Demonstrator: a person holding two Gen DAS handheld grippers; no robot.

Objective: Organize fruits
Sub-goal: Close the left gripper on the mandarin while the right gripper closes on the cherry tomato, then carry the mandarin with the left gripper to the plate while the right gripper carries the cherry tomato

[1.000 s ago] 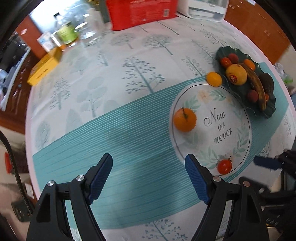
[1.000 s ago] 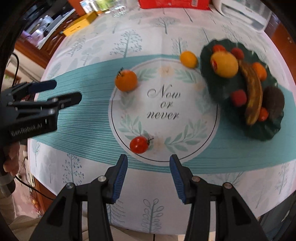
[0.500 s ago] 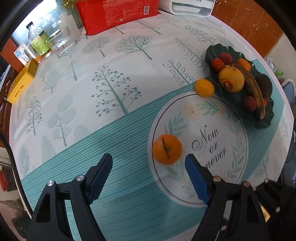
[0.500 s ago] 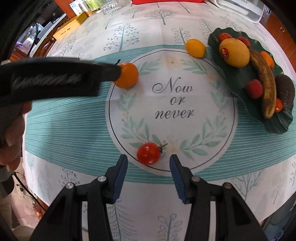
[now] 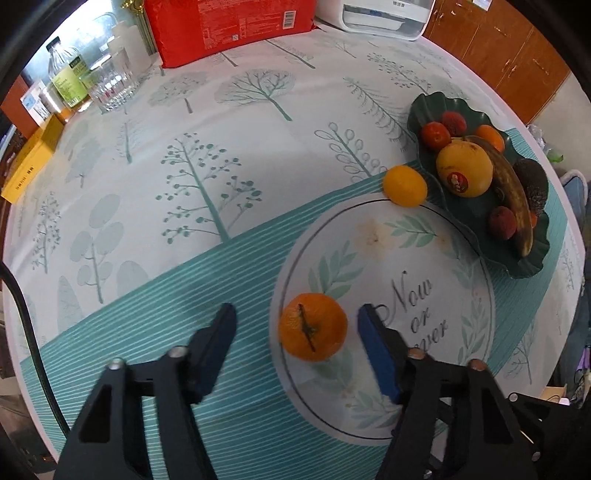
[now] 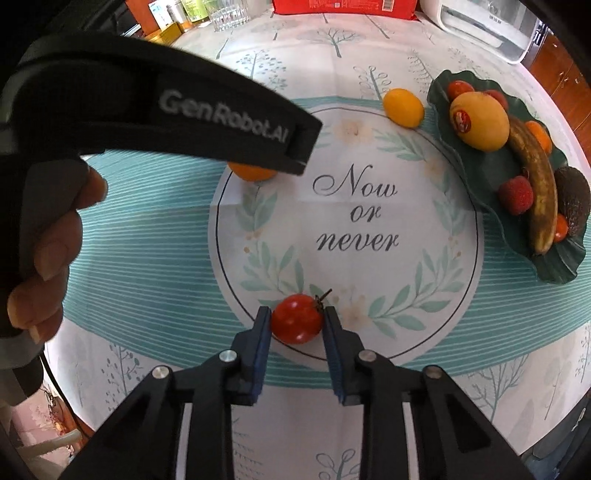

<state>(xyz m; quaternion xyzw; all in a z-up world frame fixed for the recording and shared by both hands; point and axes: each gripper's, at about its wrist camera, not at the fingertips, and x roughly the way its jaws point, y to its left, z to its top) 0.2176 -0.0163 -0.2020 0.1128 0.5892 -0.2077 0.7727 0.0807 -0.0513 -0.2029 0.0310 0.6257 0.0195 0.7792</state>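
On the tablecloth (image 5: 221, 155) printed with trees and a teal band, your two grippers work over a round "Now or never" motif (image 6: 354, 214). Your left gripper (image 5: 295, 321) has its jaws spread wide on either side of a mandarin orange (image 5: 313, 331) with a short stem; the fruit sits on the cloth at the motif's left edge, closer to the right blue pad, and a gap shows on both sides, so nothing is held. Your right gripper (image 6: 297, 321) has its jaws narrowed around a red cherry tomato (image 6: 296, 318) at the near edge of the motif; the blue pads lie against or just beside its sides, and you cannot tell whether they press it. From the right wrist view, your left hand (image 6: 48, 251) and its black gripper body cross the upper left, hiding most of the mandarin.

To the far right, a dark green leaf-shaped plate (image 5: 424, 118) holds a large yellow-orange fruit with a sticker (image 5: 464, 169), a browned banana (image 5: 511, 192), an avocado (image 5: 532, 181), lychees and small orange and red fruits. A small yellow-orange fruit (image 5: 405, 185) lies on the cloth just beside the plate's near rim.

At the table's far edge stand a red package (image 5: 229, 26), drinking glasses (image 5: 112, 85), a bottle (image 5: 66, 79) and a yellow box (image 5: 29, 162).
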